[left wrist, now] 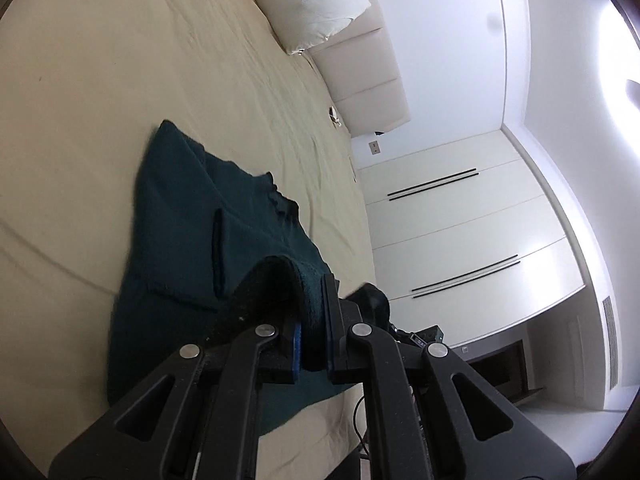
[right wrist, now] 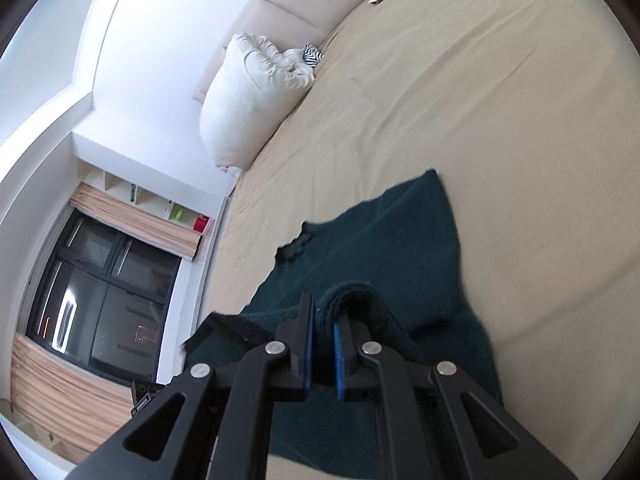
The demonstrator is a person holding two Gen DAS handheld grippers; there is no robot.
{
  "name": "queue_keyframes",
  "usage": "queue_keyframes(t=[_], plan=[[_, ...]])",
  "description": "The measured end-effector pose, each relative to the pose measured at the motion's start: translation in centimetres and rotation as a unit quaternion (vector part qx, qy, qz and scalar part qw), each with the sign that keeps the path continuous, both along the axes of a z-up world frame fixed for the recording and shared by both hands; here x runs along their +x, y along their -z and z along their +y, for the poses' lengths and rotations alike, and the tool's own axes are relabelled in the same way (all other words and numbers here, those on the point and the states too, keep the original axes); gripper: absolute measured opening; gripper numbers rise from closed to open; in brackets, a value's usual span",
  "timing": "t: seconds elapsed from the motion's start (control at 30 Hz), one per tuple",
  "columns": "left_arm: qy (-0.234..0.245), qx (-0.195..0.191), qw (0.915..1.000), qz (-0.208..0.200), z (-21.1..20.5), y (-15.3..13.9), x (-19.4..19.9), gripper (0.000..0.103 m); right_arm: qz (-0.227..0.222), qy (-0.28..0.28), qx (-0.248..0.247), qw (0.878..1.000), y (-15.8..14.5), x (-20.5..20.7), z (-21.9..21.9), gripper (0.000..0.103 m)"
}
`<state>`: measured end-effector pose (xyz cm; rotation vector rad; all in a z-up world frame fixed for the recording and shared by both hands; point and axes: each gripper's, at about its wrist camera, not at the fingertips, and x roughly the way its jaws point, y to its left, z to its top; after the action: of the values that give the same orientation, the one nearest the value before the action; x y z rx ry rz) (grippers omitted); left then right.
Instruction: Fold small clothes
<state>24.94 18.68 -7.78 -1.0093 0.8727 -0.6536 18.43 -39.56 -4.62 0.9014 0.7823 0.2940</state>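
Note:
A dark teal garment [left wrist: 192, 232] lies on the beige bed sheet [left wrist: 100, 100], its far end spread flat and its near edge raised. My left gripper [left wrist: 312, 312] is shut on a bunched fold of that near edge, and cloth drapes over the left finger. In the right wrist view the same garment [right wrist: 392, 240] stretches away from my right gripper [right wrist: 322, 328], which is shut on a rolled fold of its near edge. Both grippers hold the cloth a little above the bed.
A white pillow [left wrist: 312, 4] lies against the padded headboard [left wrist: 368, 64]. White wardrobe doors [left wrist: 460, 232] stand beyond the bed's edge. In the right wrist view a white pillow [right wrist: 248, 100] sits at the head, with a dark window [right wrist: 100, 280] and shelves past the bed's side.

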Motion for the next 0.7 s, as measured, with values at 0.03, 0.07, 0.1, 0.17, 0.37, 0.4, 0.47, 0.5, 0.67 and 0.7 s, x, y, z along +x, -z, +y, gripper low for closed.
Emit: queue_keyframes(t=[0.03, 0.07, 0.1, 0.17, 0.37, 0.4, 0.47, 0.5, 0.67, 0.7], plan=[[-0.003, 0.005, 1.0, 0.004, 0.0, 0.1, 1.2, 0.006, 0.003, 0.006, 0.0, 1.0, 0.3, 1.1, -0.2, 0.009], [-0.005, 0.008, 0.9999, 0.007, 0.0, 0.3, 2.2, 0.006, 0.009, 0.01, 0.001, 1.0, 0.6, 2.0, -0.3, 0.009], [-0.009, 0.011, 0.9998, 0.011, 0.0, 0.6, 3.6, 0.006, 0.016, 0.015, 0.0, 1.0, 1.0, 2.9, -0.3, 0.009], [-0.015, 0.012, 0.9996, 0.019, 0.0, 1.3, 5.7, 0.006, 0.023, 0.022, -0.006, 0.999, 1.7, 4.4, -0.4, 0.009], [-0.027, 0.027, 0.9981, 0.048, 0.1, 3.8, 10.6, 0.006, 0.044, 0.036, -0.006, 0.998, 3.9, 8.1, -1.0, 0.009], [-0.029, 0.026, 0.9979, 0.052, 0.1, 4.2, 11.3, 0.006, 0.046, 0.038, -0.005, 0.998, 4.2, 8.5, -1.0, 0.009], [-0.035, 0.026, 0.9971, 0.063, 0.1, 5.3, 12.3, 0.006, 0.05, 0.044, -0.004, 0.998, 4.8, 9.7, -1.3, 0.009], [-0.038, 0.025, 0.9965, 0.071, 0.1, 5.9, 13.1, 0.006, 0.053, 0.047, -0.004, 0.997, 5.0, 9.9, -1.3, 0.009], [-0.039, 0.017, 0.9919, 0.12, 0.4, 8.8, 15.6, 0.008, 0.098, 0.062, 0.009, 0.993, 7.6, 11.2, -2.1, 0.01], [-0.04, 0.007, 0.9918, 0.121, 0.8, 8.9, 15.7, 0.011, 0.1, 0.064, 0.021, 0.993, 8.0, 11.1, -2.4, 0.01]])
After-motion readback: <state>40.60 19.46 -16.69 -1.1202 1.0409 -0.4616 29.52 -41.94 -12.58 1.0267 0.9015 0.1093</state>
